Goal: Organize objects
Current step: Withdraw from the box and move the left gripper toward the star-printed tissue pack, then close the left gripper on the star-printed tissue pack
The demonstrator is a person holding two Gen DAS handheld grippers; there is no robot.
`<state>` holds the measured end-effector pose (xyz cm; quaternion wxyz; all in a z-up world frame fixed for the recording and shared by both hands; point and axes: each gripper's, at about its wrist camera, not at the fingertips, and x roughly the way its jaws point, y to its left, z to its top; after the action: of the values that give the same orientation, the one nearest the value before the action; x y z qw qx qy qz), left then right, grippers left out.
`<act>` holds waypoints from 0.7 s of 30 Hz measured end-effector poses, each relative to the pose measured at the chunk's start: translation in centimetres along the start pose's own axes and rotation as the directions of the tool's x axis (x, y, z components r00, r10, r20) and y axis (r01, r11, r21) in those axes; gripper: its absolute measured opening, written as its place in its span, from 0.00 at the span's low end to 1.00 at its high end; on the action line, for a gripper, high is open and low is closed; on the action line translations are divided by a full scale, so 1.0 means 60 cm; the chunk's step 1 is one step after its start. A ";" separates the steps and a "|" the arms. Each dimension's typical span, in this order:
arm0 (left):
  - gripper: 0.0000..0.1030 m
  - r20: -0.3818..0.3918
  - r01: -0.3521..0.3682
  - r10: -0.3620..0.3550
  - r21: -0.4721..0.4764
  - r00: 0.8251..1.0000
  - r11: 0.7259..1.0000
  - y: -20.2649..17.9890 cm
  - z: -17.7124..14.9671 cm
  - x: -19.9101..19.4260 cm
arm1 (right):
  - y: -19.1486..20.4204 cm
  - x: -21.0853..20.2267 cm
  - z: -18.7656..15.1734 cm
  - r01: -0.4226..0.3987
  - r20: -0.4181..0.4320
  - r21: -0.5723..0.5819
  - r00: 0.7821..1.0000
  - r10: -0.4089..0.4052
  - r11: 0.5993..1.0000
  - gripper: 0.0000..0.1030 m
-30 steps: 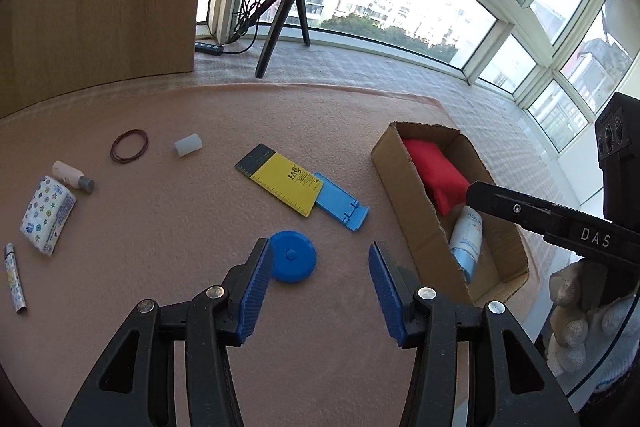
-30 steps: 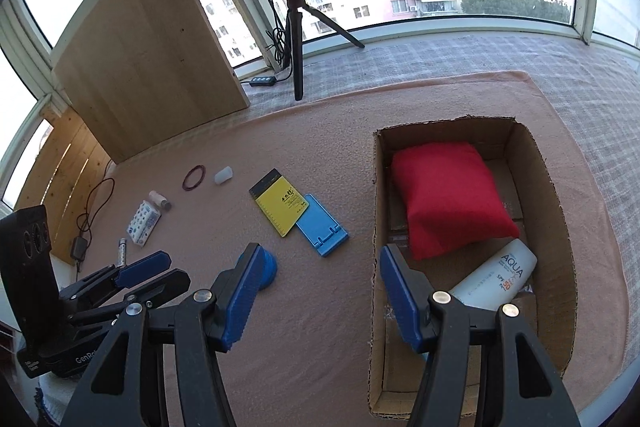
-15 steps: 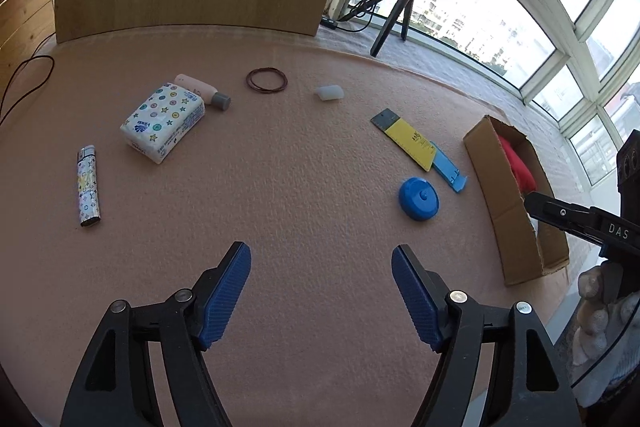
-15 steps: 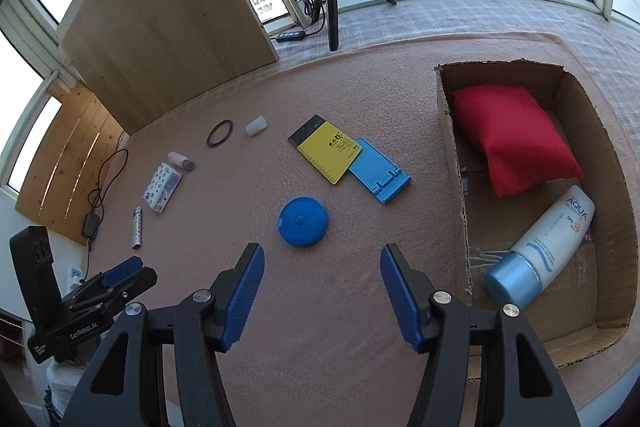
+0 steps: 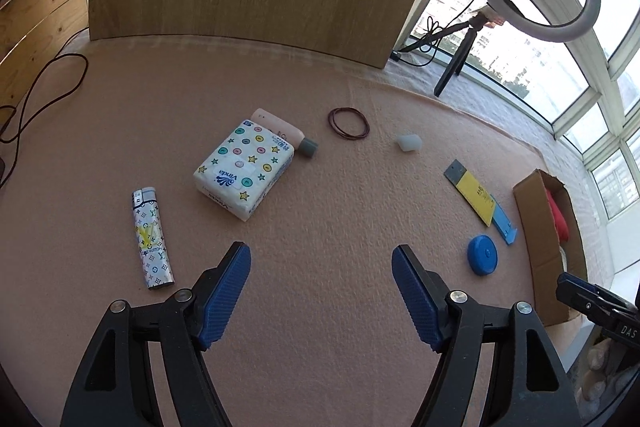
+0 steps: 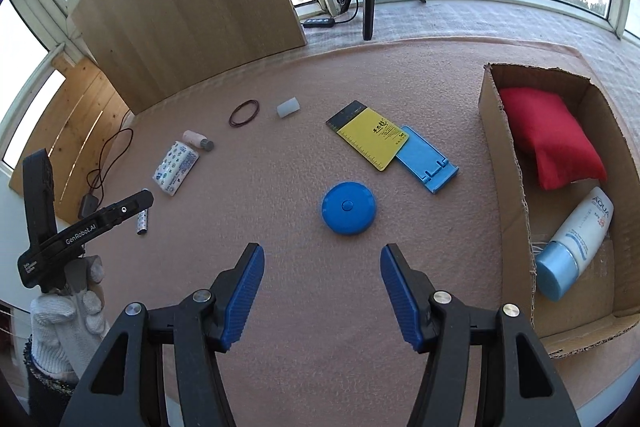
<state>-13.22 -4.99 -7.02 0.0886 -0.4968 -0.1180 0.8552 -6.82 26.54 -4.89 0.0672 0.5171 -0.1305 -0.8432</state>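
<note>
The tissue pack (image 5: 245, 174) lies flat on the pink mat (image 5: 320, 327), just ahead and a little left of my left gripper (image 5: 320, 261), with the small pink bottle (image 5: 285, 131) touching its far edge. I judge it light and soft, its plastic wrap a bit slick, so I would pinch it across the short sides, where the folded tissues give but do not slip. The lighter (image 5: 151, 238) beside it looks hard and smooth; I would take it across its narrow body. Ahead of my right gripper (image 6: 322, 263) sits the blue round disc (image 6: 348, 203), stiff and low, best caught across its rim. Both my grippers are spread wide and hold nothing. The cardboard box (image 6: 508, 163) stands to the right, already holding a red cushion (image 6: 552, 139) and a sunscreen bottle (image 6: 576, 239).
</note>
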 end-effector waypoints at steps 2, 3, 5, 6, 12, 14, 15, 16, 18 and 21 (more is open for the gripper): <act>0.74 -0.004 -0.006 0.005 -0.008 1.000 1.000 0.009 0.015 0.007 | 0.010 0.004 -0.003 0.003 -0.003 -0.006 1.000 -0.003 1.000 0.55; 0.74 -0.003 0.001 -0.001 -0.012 1.000 1.000 0.014 0.022 0.010 | 0.014 0.006 -0.005 0.004 -0.007 -0.006 1.000 -0.004 1.000 0.55; 0.74 -0.003 0.003 -0.003 -0.021 1.000 1.000 0.021 0.036 0.018 | 0.020 0.012 -0.008 0.004 -0.013 -0.002 1.000 -0.004 1.000 0.55; 0.74 -0.001 -0.001 0.001 -0.021 1.000 1.000 0.024 0.043 0.022 | 0.022 0.014 -0.010 0.005 -0.016 0.001 1.000 -0.005 1.000 0.55; 0.74 0.002 -0.012 0.012 -0.044 1.000 0.999 0.046 0.088 0.050 | 0.030 0.017 -0.024 0.021 -0.021 0.015 1.000 -0.021 1.000 0.55; 0.73 0.002 -0.010 0.010 -0.068 1.000 0.998 0.059 0.103 0.062 | 0.029 0.017 -0.031 0.024 -0.024 0.025 0.999 -0.023 0.999 0.55; 0.73 -0.004 -0.003 0.002 -0.082 1.000 0.997 0.065 0.110 0.068 | 0.030 0.018 -0.035 0.027 -0.028 0.029 0.999 -0.026 0.999 0.55; 0.71 -0.009 -0.003 0.002 -0.092 1.000 0.996 0.070 0.115 0.075 | 0.030 0.019 -0.039 0.029 -0.033 0.029 0.999 -0.028 0.999 0.55; 0.67 -0.015 -0.020 0.019 -0.095 1.000 0.995 0.077 0.125 0.088 | 0.030 0.021 -0.048 0.037 -0.043 0.027 0.998 -0.036 0.999 0.55; 0.61 -0.023 -0.027 0.025 -0.115 0.999 0.993 0.092 0.136 0.106 | 0.027 0.025 -0.058 0.046 -0.055 0.034 0.998 -0.044 0.998 0.55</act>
<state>-23.65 -9.49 -10.01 0.0501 -0.5120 -0.1595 0.8426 -4.46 24.10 -7.19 0.0425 0.5437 -0.1317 -0.8278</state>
